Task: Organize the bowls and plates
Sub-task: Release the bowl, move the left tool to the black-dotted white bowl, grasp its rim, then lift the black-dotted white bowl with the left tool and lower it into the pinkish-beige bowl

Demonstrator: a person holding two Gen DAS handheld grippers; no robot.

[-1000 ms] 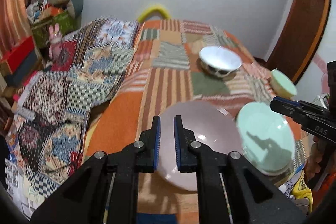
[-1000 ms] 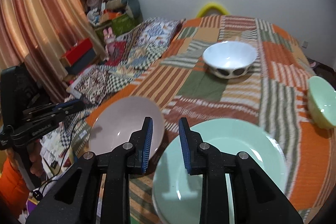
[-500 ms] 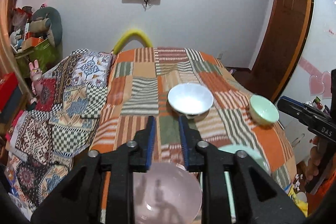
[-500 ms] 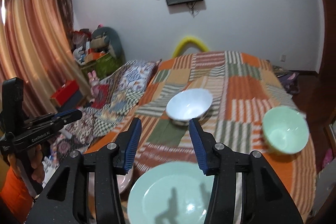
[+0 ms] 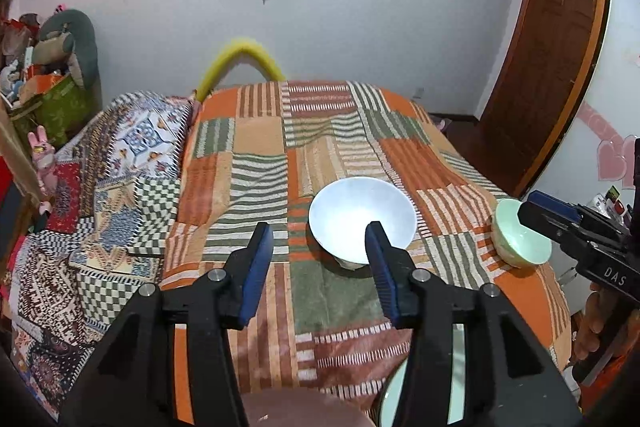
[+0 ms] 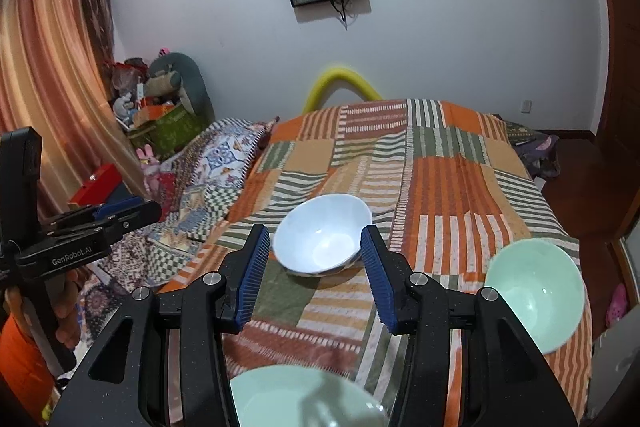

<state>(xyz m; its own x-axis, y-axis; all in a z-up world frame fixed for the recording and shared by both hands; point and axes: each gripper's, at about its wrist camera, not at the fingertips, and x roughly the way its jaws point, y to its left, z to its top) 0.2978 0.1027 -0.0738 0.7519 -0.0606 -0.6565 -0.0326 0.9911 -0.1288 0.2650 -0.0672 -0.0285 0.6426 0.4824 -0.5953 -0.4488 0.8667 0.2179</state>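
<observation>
A white bowl [image 5: 362, 215] [image 6: 322, 233] sits mid-bed on the patchwork blanket. To its right, near the bed's edge, stands a pale green bowl [image 5: 520, 239] [image 6: 534, 289]. A pink plate [image 5: 300, 409] and a pale green plate [image 5: 394, 403] [image 6: 304, 397] lie at the near edge, mostly under the grippers. My left gripper [image 5: 318, 267] hovers above the blanket short of the white bowl, jaws opening, nothing between them. My right gripper [image 6: 314, 273] is open and empty, also short of the white bowl. Each gripper shows at the side of the other view.
The orange striped blanket [image 5: 256, 131] covers the bed; a patterned quilt [image 5: 120, 187] lies along its left side. Boxes and soft toys [image 5: 48, 75] pile at the far left. A wooden door [image 5: 548, 39] stands right. A curtain [image 6: 44, 87] hangs left.
Both grippers lifted off the pink and green plates, pulled back and up, and opened. The plates slid down to the bottom of the views; the white bowl now sits between the fingers in view.
</observation>
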